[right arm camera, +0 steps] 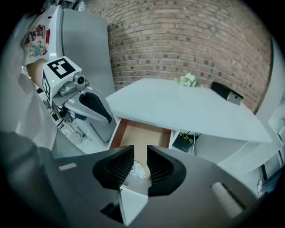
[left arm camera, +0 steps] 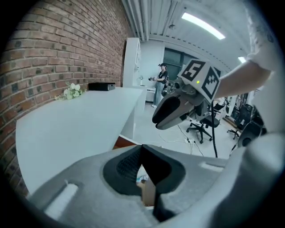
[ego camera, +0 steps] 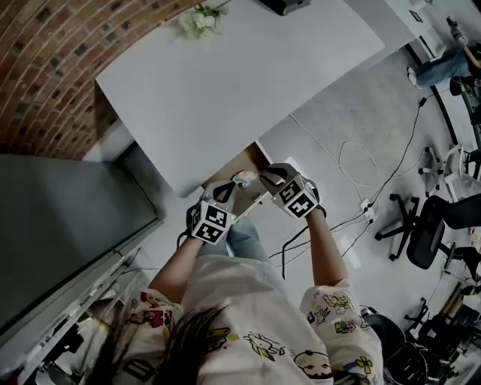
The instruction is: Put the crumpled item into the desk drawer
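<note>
Desk drawer (right arm camera: 147,133) open, crumpled item (right arm camera: 137,170) inside; R fingers (right arm camera: 161,168) apart, L fingers (left arm camera: 127,167) together.

Three cameras around one white desk (ego camera: 225,83): one overhead, two riding low on the grippers.
In the head view we look steeply down from well above the desk's front edge, its open drawer (ego camera: 239,164) just below us. The left gripper view sits low at the desk's front corner and faces along the top, with the brick wall (left arm camera: 58,49) at its left. The right gripper view hangs near the desk's front, facing that wall and tilted into the drawer. All three share the desk, the drawer and the flowers (ego camera: 197,21). The left gripper view also catches the right gripper (left arm camera: 160,119), and the right gripper view catches the left gripper (right arm camera: 104,116).
</note>
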Demonstrator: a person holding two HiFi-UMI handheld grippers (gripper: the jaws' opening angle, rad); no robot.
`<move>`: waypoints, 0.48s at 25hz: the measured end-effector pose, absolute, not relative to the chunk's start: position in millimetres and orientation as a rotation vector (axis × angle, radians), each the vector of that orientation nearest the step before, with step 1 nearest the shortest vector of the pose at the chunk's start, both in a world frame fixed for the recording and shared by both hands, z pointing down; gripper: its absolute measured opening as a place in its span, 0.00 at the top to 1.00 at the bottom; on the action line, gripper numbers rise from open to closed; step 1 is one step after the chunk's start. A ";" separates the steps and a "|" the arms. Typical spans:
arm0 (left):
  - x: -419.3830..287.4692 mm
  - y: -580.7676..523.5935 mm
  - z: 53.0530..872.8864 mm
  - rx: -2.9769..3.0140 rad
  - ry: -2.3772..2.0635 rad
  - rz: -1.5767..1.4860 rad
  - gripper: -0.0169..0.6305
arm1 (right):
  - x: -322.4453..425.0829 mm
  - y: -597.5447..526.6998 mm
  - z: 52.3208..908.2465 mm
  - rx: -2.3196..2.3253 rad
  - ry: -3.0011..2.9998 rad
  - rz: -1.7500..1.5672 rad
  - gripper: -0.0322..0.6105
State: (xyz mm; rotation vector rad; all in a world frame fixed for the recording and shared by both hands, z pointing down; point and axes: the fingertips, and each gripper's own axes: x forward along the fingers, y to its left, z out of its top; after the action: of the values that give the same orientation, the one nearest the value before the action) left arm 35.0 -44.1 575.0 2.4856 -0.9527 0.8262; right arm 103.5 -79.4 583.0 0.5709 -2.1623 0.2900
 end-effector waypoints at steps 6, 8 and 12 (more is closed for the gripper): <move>42.2 -57.8 494.4 2.558 -0.978 0.732 0.98 | 111.3 -86.2 479.9 0.778 -2.272 0.237 0.80; 43.5 -62.4 472.0 2.587 -0.992 0.693 0.98 | 116.3 -87.8 452.6 0.853 -2.307 0.223 0.80; 43.6 -72.5 426.1 2.641 -1.031 0.588 0.98 | 127.9 -90.5 398.2 1.021 -2.383 0.177 0.82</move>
State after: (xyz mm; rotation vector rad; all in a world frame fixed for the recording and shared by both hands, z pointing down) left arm 43.6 -72.5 426.1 2.6415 -1.0313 0.5878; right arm 127.9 -90.5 398.2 1.0211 -2.3834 0.1771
